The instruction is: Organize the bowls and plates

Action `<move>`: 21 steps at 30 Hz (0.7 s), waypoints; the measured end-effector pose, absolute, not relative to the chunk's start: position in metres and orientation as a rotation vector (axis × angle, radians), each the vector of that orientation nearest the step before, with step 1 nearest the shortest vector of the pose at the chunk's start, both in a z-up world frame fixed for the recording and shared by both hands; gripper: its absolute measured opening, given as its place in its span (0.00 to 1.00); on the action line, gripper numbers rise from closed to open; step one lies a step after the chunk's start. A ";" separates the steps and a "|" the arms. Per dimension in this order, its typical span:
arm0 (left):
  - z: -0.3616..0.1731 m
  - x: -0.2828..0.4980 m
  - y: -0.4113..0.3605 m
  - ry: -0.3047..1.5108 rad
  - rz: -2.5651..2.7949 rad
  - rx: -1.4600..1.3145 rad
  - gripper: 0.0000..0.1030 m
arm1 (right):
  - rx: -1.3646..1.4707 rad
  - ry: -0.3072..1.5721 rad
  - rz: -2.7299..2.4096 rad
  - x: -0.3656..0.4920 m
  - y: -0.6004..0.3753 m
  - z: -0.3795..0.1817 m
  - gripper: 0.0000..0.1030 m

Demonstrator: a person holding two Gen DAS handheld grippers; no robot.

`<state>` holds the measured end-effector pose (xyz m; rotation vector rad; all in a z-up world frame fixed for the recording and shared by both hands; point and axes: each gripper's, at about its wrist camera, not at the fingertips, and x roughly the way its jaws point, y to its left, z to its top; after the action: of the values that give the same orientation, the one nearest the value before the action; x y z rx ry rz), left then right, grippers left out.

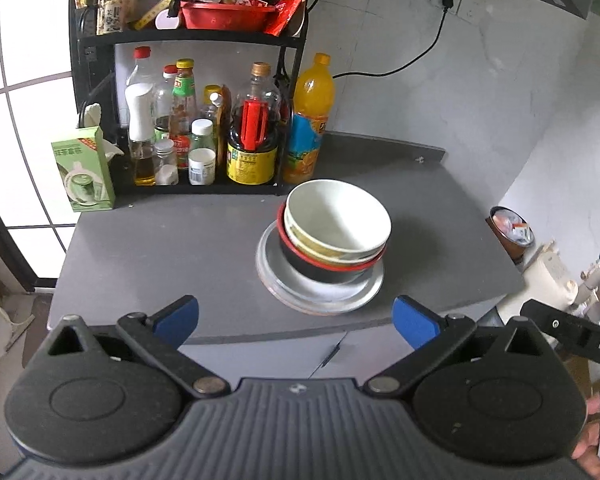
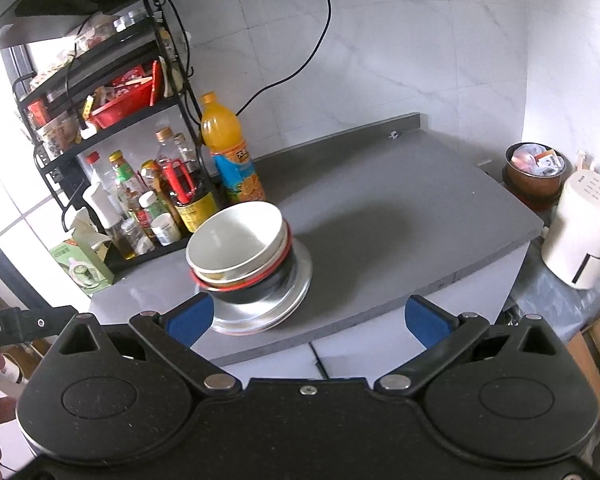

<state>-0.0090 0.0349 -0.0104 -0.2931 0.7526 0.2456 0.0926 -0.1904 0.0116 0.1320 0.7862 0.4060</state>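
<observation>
With both grippers, left (image 1: 296, 322) and right (image 2: 308, 318), spread empty before the stack, I judge the top bowl (image 1: 338, 220) sits off-centre over the plates (image 1: 320, 294); a nudge could topple it.

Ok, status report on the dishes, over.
Left gripper open, right gripper open, both empty. Bowls nested on stacked plates, mid-counter. Nothing blocking.

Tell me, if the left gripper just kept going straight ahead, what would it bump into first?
Probably the stack of dishes: the left gripper, jaws wide open and empty, points at the plates under the black bowl and white bowl on the grey counter. Depth is hard to judge; it might meet the counter edge first.
</observation>
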 end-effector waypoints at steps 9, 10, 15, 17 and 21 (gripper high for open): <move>-0.008 -0.051 0.053 0.757 0.194 -0.245 0.99 | 0.115 0.760 0.355 0.040 -0.172 0.023 1.00; -0.008 -0.055 0.054 0.756 0.188 -0.242 0.99 | 0.117 0.760 0.362 0.036 -0.172 0.024 1.00; -0.008 -0.072 0.054 0.751 0.163 -0.223 0.99 | 0.126 0.761 0.369 0.015 -0.170 0.029 0.99; -0.008 -0.077 0.053 0.745 0.157 -0.208 0.99 | 0.127 0.760 0.363 0.008 -0.172 0.030 0.99; -0.008 -0.086 0.048 0.743 0.150 -0.191 0.99 | 0.118 0.757 0.352 -0.003 -0.173 0.030 0.99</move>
<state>-0.0859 0.0481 -0.0080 -0.1913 0.7432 0.1504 -0.0032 -0.1728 0.0301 0.1180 0.7573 0.3521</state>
